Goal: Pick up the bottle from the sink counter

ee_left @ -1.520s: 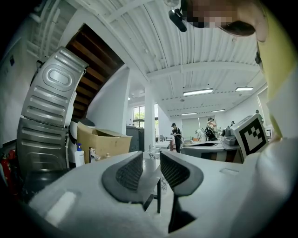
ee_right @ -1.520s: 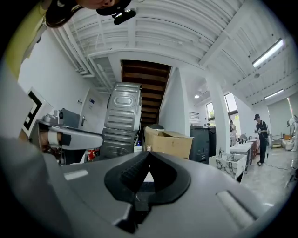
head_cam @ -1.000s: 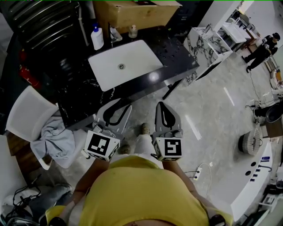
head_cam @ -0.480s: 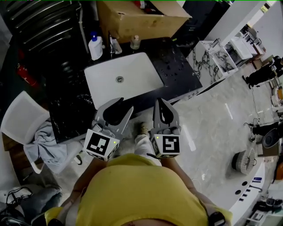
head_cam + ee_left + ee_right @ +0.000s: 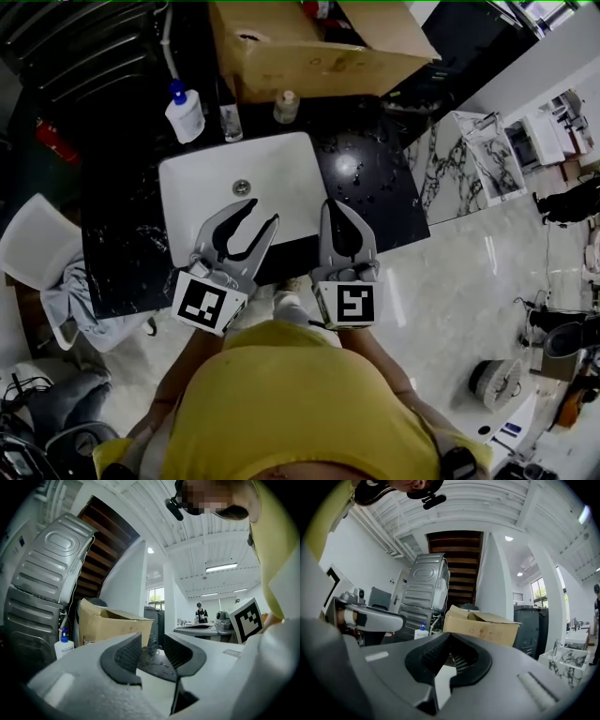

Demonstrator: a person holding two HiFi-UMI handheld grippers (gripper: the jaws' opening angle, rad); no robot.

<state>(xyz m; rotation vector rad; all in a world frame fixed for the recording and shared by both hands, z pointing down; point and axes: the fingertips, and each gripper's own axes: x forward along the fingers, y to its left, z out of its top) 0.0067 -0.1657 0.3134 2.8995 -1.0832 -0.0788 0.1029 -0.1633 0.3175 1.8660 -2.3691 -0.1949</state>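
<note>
Left gripper (image 5: 262,215): jaws apart, nothing between them. Right gripper (image 5: 331,203): jaws meeting at the tips, empty. Both hang over the sink's (image 5: 187,202) front rim and hide the counter (image 5: 375,187) edge there. The bottle (image 5: 186,115) stands at the sink's back-left corner, beside the faucet (image 5: 231,120), with open basin between it and the grippers.

Glossy white sink (image 5: 272,178), glossy black counter (image 5: 370,187), matt cardboard box (image 5: 309,61)

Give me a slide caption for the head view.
Left claw open and right claw shut above a white sink; pump bottle stands on the dark counter behind.
</note>
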